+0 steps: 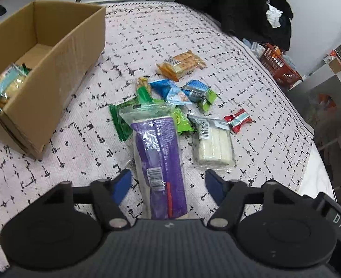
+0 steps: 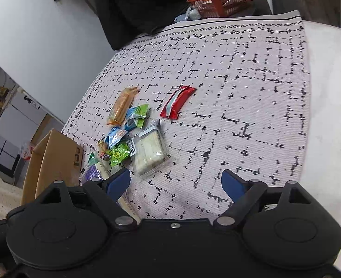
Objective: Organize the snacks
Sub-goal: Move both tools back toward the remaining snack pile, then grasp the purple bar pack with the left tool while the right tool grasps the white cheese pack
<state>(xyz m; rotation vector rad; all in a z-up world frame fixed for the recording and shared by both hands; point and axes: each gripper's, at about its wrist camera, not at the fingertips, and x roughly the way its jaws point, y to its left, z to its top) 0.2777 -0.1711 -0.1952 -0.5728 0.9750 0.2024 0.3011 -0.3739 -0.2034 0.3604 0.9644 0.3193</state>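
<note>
My left gripper [image 1: 168, 183] is open, its blue fingers either side of a purple snack pack [image 1: 160, 159] that lies on the patterned cloth. Beyond it lie green packets [image 1: 124, 120], a white wafer pack [image 1: 212, 146], blue packets [image 1: 182, 92], an orange cracker pack [image 1: 182, 63] and a red bar [image 1: 238, 119]. A cardboard box [image 1: 61, 53] at the left holds one snack bag [image 1: 7, 85]. My right gripper [image 2: 176, 184] is open and empty above bare cloth, right of the white wafer pack [image 2: 148, 151]. The red bar [image 2: 177, 102] lies further out.
The patterned cloth [image 2: 251, 92] covers a white table whose edge [image 2: 327, 115] runs along the right. An orange basket [image 2: 221, 0] and dark clothing [image 1: 251, 7] stand beyond the far edge. The box [image 2: 52, 159] shows at the left of the right wrist view.
</note>
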